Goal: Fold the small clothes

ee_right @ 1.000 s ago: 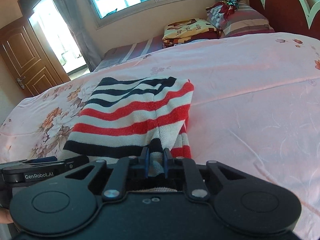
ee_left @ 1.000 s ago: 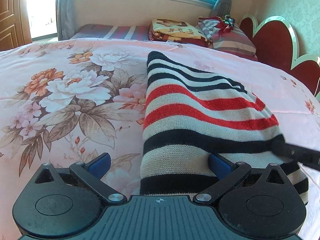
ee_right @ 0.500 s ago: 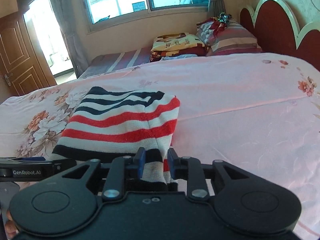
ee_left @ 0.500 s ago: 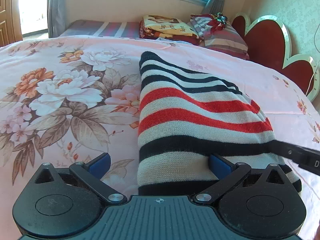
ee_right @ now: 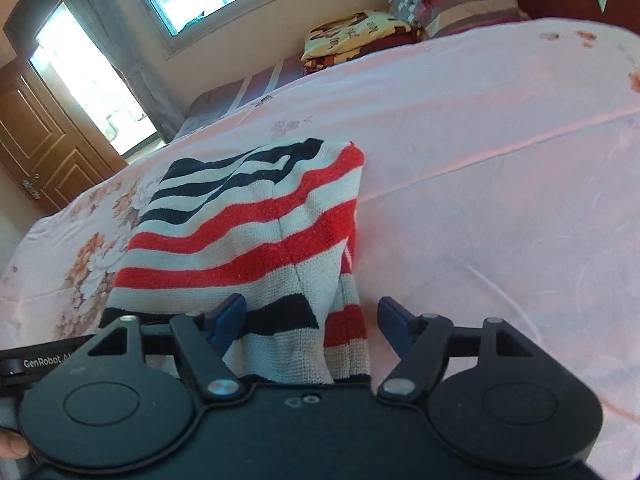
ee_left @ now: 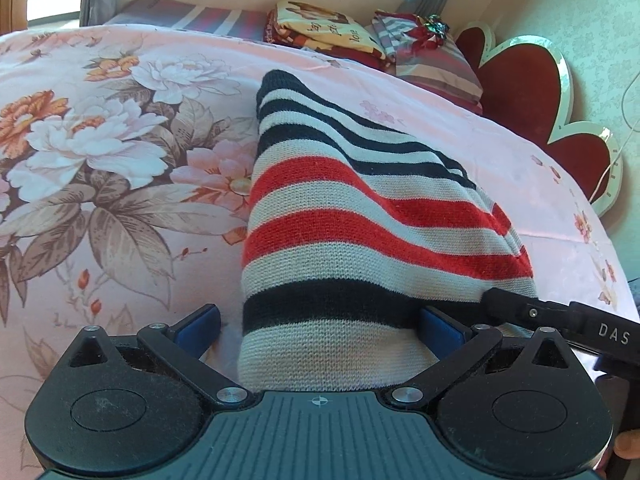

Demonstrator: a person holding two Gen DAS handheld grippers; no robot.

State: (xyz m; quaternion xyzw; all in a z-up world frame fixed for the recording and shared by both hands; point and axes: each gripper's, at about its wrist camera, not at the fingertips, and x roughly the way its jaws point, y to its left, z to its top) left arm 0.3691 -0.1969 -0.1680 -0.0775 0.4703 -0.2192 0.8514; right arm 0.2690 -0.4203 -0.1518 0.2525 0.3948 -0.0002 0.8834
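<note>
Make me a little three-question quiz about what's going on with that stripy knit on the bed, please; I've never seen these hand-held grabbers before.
1. True or false: the right gripper has its blue fingers pinched tight on the striped sweater.
2. What does the sweater lie on? A) a wooden floor B) a pink floral bedspread C) a chair
3. Fill in: the left gripper has its fingers spread, and between them lies the sweater's near ____.

Key
1. False: the right gripper's fingers are opening, clear of the knit that lies between them.
2. B
3. edge
</note>
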